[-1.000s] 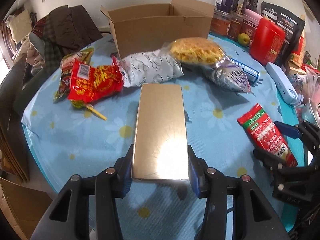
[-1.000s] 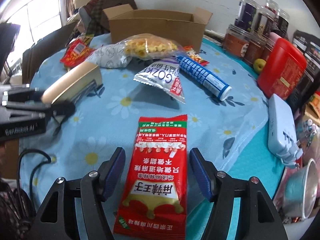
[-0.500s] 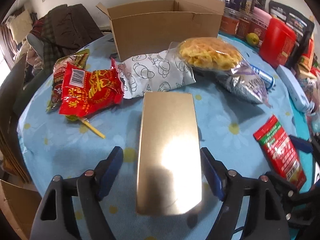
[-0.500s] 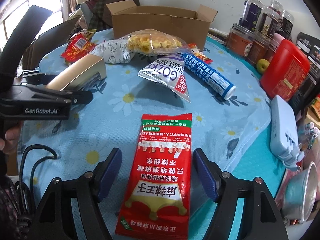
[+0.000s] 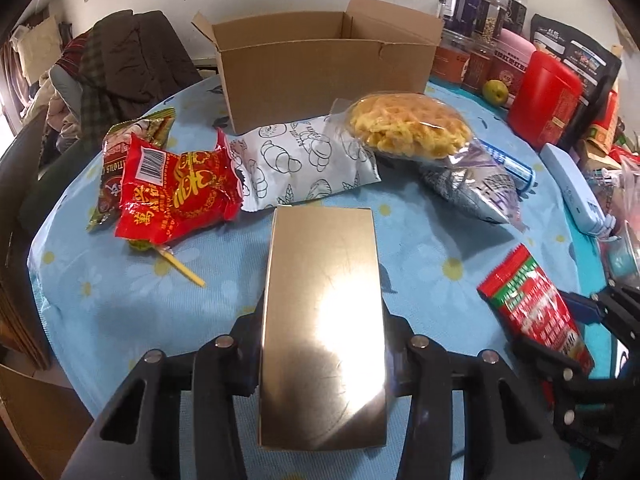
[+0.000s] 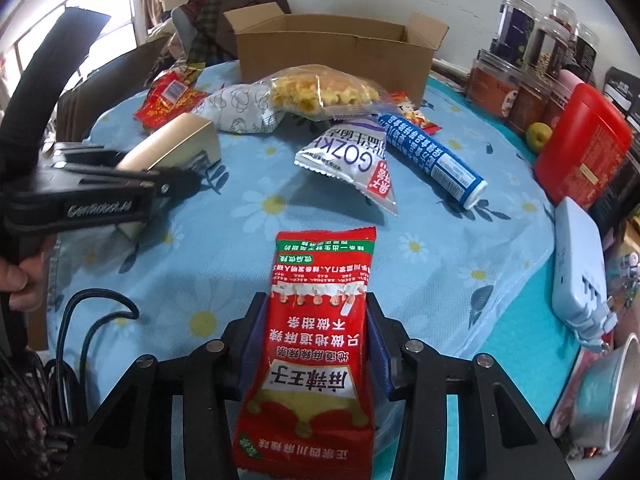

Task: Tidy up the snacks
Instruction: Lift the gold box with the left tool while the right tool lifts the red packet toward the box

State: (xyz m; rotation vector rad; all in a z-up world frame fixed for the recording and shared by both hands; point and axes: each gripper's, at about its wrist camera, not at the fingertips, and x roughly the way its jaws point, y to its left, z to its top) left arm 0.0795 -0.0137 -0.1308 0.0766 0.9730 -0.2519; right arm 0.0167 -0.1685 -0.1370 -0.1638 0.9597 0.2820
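My left gripper (image 5: 324, 330) is closing its jaws on a shiny gold box (image 5: 322, 264), and the pads press its long sides. In the right wrist view the gold box (image 6: 176, 140) lies low over the blue flowered tablecloth (image 6: 280, 204), with the left gripper (image 6: 176, 182) on it. My right gripper (image 6: 316, 332) is closing on a red snack packet (image 6: 316, 320), its blue pads (image 6: 252, 328) squeezing both edges. The left wrist view shows that red packet (image 5: 532, 312) at the right. An open cardboard box (image 5: 320, 76) stands at the table's far side.
Loose snacks lie before the cardboard box: a red bag (image 5: 176, 196), a white printed bag (image 5: 304, 164), a clear bag of yellow crisps (image 5: 408, 128), a silver bag (image 5: 472, 188), a blue tube (image 6: 436, 164). Jars (image 5: 480, 8), a red canister (image 5: 544, 100) and a power strip (image 6: 576, 268) line the right.
Half a second ago both pairs of jaws stood wide, clear of the gold box and the red packet. Now each pair has closed in and presses its item's sides.
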